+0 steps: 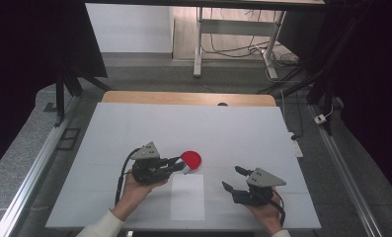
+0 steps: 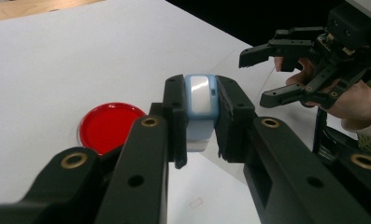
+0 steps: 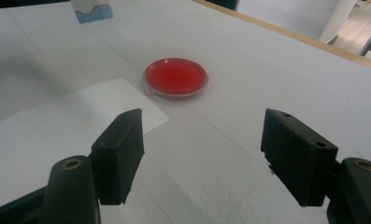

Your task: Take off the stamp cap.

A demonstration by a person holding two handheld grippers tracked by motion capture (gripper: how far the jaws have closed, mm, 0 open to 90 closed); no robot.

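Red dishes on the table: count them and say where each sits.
1. The red dish lies on the white table, just beyond the sheet of paper, close to the left tool holding a blue-and-white object.

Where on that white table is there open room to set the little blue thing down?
The far half of the table, beyond the red dish, is bare, as is its far left. The white sheet is free. It is crowded between the left hand-held gripper, holding the blue thing, and the dish.

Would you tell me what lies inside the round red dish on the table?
The red dish holds an even red layer beneath a clear rim. The table under it is hidden. The left gripper clamps a blue-and-white object nearby.
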